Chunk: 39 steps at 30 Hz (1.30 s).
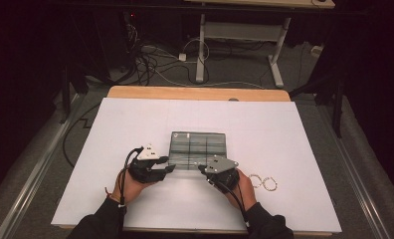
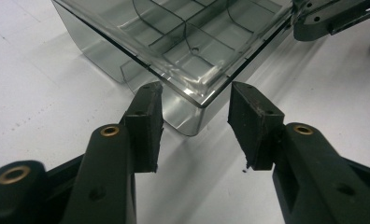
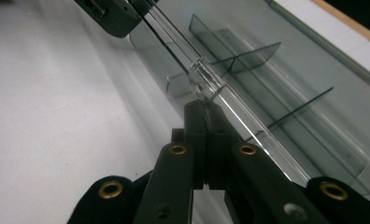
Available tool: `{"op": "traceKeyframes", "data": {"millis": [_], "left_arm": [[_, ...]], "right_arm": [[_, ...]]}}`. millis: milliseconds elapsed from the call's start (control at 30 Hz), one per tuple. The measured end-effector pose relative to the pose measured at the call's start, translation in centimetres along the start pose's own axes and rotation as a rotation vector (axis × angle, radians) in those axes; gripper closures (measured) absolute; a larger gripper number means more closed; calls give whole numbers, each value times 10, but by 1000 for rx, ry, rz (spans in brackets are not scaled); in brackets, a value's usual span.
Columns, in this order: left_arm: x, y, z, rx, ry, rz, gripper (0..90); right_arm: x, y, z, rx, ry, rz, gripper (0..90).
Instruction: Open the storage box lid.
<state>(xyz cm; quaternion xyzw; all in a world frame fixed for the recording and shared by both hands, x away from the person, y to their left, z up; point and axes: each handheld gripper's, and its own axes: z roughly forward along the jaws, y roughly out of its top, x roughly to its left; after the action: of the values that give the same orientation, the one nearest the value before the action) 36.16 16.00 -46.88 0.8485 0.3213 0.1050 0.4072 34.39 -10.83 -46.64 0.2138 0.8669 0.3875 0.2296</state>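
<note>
Lid work on the clear compartment box (image 1: 198,149), which sits mid-desk on the white desk (image 1: 135,124), near edge toward you.

Left side first: your left gripper (image 1: 171,169) is at the box's near-left corner, jaws spread wide with nothing between them. In the left gripper view the left gripper (image 2: 195,126) straddles that rounded corner (image 2: 199,95) without touching it. Judgement: use it as a brace. Close lightly on the base wall below the lid edge, not on the lid itself, or you'll pin the lid shut.

Moving right: your right gripper (image 1: 203,170) is at the near edge, right of centre. In the right gripper view the right gripper (image 3: 206,108) has its jaws pressed together just under the clear front tab (image 3: 203,84) of the lid; whether it truly pinches the tab or only the lid edge is hard to tell. Judgement: lift slow and straight up from the tab, and watch that the box doesn't slide on the smooth surface.

Far right: two small rings (image 1: 263,182) lie on the desk by your right hand (image 1: 242,191), apart from the box. Keep the cable off them.
</note>
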Motion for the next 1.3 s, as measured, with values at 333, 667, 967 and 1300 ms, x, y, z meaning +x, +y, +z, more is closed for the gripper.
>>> {"op": "traceKeyframes", "data": {"millis": [333, 667, 967, 1300], "left_arm": [[-1, 3, -8, -43, -6, -21, 599], [-5, 6, -9, -62, 34, 5, 637], [-4, 11, -9, -78, 60, 16, 637], [0, 18, -12, -111, 83, 14, 636]], "right_arm": [[1, 1, 1, -16, 1, 13, 900], [0, 2, -15, -45, -28, 23, 745], [-29, 0, -63, -92, -160, 39, 544], [-45, -6, -51, 9, -222, -53, 544]]}}
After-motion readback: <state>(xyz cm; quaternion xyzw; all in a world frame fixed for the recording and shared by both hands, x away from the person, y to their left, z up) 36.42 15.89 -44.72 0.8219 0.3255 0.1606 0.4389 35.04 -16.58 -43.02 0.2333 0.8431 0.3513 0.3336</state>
